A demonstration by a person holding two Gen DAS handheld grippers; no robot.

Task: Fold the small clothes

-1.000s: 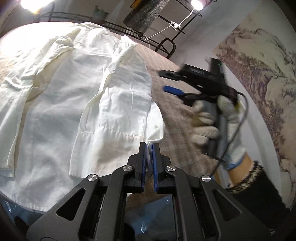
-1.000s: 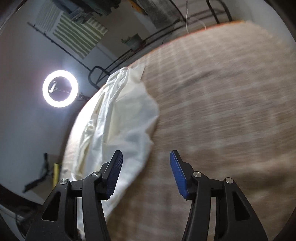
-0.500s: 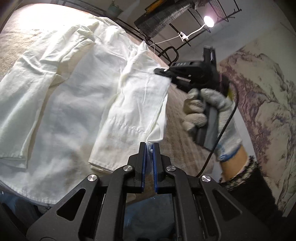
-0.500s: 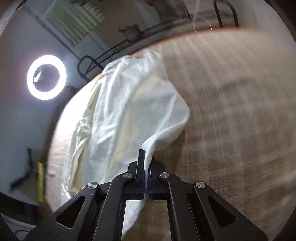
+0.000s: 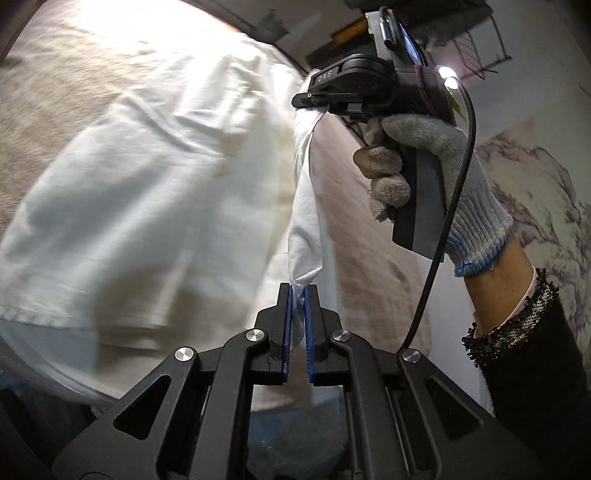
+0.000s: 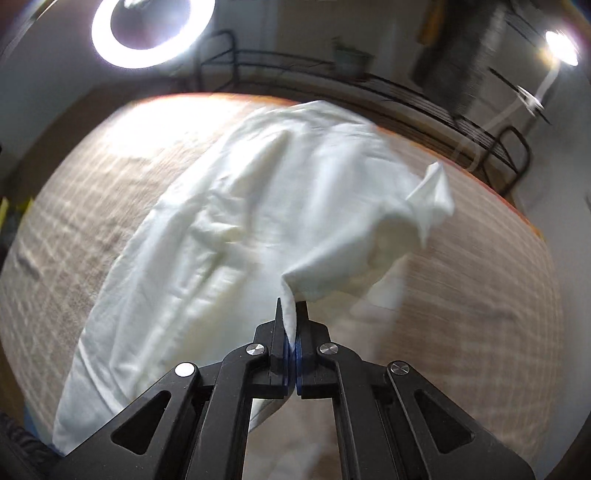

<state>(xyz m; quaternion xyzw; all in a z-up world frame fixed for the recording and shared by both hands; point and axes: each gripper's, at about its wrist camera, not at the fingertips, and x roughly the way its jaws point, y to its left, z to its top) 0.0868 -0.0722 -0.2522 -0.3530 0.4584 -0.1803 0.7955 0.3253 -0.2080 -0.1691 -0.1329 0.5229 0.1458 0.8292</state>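
Fabric edge is pinched at the very front of the left wrist view: the left gripper [image 5: 298, 295] has its blue-padded fingers [image 5: 285, 325] clamped on a corner of the white woven cotton garment [image 5: 147, 192]. In the right wrist view the right gripper [image 6: 291, 314] is likewise closed tight on another bit of the same white garment [image 6: 229, 229], with cloth squeezed up between the pads. Seen from the left camera, the right gripper [image 5: 314, 99] is held by a gloved hand [image 5: 436, 177] in a grey knit work glove, a black cable trailing down from it, and a strip of cloth is stretched between the two pinch points, raised off the surface.

The rest of the garment is spread flat on the beige woven-check table [image 6: 480, 295], wrinkled, with one loose corner flipped up at the far side. Both views are motion-blurred.

Step judged: one side panel is being lifted by its edge and carried over the body of the garment, a lengthwise fold in progress, early to mid task. Next move would call for both grips to be kept tight, the raised edge to be carried level across and laid down parallel to the opposite side, then both released together. Risk: uneven tension could drag the flat part or skew the fold.

Beyond the table, a lit ring light [image 6: 147, 29] and a dark metal rack [image 6: 332, 81] are seen.
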